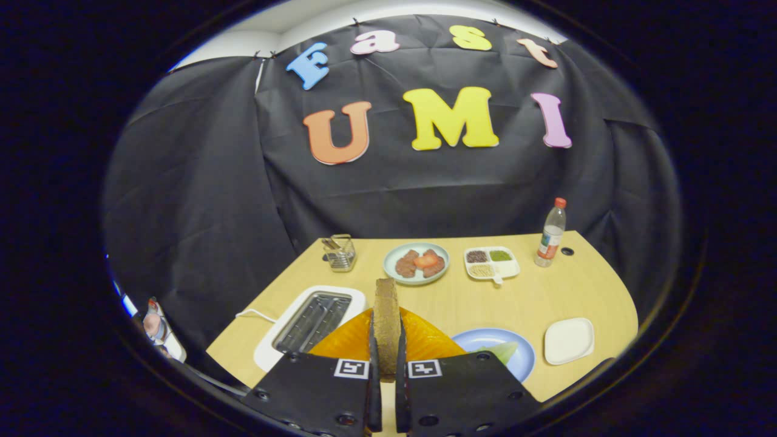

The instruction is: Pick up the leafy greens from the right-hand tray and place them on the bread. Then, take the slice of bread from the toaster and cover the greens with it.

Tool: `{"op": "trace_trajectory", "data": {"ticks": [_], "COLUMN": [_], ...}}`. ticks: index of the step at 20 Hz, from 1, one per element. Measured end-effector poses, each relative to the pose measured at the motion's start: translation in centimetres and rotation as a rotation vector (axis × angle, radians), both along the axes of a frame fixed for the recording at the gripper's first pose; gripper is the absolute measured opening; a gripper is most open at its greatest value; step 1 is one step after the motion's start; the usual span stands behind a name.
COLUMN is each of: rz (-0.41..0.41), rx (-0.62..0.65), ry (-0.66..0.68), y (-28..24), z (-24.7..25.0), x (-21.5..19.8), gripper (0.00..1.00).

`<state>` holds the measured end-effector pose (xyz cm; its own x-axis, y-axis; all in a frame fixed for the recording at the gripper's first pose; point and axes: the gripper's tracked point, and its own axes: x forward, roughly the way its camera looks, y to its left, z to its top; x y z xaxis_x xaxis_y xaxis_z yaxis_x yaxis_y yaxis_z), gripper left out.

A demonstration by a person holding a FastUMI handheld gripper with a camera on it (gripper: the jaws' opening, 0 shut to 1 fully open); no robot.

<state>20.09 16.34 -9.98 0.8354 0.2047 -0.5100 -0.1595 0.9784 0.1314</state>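
1. Brown, coarse-grained bread slice (pixel 386 325) stands on edge between your claw (pixel 386 370) fingers, which pinch it from both flat sides; holding it by the faces keeps it upright and stops it from swinging.
2. You carry the slice above the bench (pixel 479 300), just ahead of the fingers and over an orange plate (pixel 425 340), so the slice appears already out of the toaster.
3. Just left of the claw sits the white toaster (pixel 309 321), its slots open and showing no bread, with a white cord (pixel 255 314) trailing from it.
4. Right of the fingers lies a blue plate (pixel 516 355) with a pale green leafy piece (pixel 501 351) on it; whether bread lies beneath those greens you cannot tell, since your claw hides that side.
5. Beyond that plate rests a small white square dish (pixel 569 340).
6. Farther back stand a wire holder (pixel 340 252), a pale round plate of reddish pieces (pixel 416 263), a divided tray of seasonings (pixel 491 263) and a red-capped bottle (pixel 551 233), all well apart from your working spot.
7. Judging from this, your next step is to tip the slice flat and lower it over the greens.
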Motion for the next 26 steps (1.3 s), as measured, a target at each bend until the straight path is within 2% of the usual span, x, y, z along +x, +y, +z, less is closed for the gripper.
{"op": "trace_trajectory", "data": {"ticks": [2, 5, 11, 17, 23, 26], "rz": [-0.03, -0.047, -0.01, -0.021, -0.052, -0.059], "rx": [0.027, 0.142, 0.375, 0.301, 0.204, 0.142], "ry": [0.04, 0.064, 0.187, 0.241, 0.24, 0.237], "y": [-2.8, -6.2, -10.0, -11.6, -13.6, -14.3], "z": [-1.9, -3.1, -8.2, -13.2, -15.7, -16.9], "x": [0.5, 1.0, 1.5, 1.7, 1.7, 1.5], "gripper": [0.09, 0.09, 0.08, 0.09, 0.09, 0.12]}}
